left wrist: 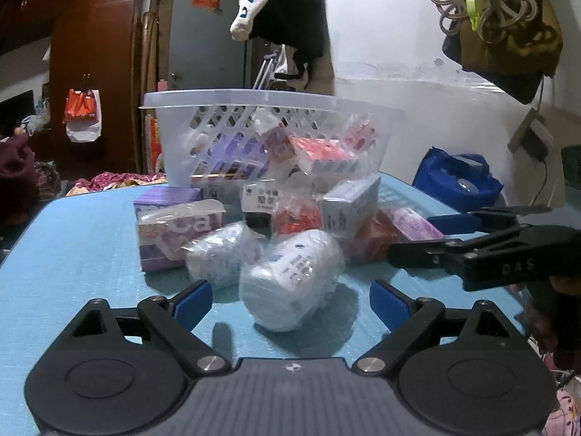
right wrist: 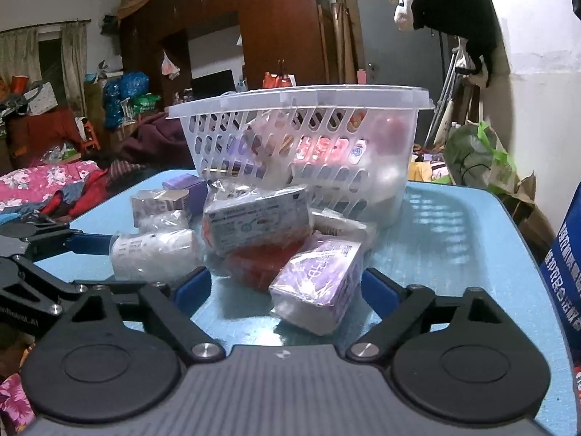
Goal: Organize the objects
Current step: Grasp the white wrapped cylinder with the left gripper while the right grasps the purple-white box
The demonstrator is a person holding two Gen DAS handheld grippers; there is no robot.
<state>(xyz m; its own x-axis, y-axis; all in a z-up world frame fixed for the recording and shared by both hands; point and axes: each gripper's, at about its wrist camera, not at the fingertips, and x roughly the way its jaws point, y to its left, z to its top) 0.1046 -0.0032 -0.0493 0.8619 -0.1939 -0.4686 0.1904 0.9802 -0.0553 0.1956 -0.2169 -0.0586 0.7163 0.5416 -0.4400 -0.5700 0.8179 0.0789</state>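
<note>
- Both sets of blue-padded fingers stand wide: left gripper brackets the plastic-wrapped white cylindrical bottle without touching; right gripper flanks the bagged purple rectangular box, pads clear.
- Packets lie heaped on the light blue table, probably awaiting sorting into the translucent white slotted plastic basket at twelve o'clock, already part-filled.
- Each gripper tilts gently downward, low over the tabletop; the right one shows at three o'clock in the left view.
</note>
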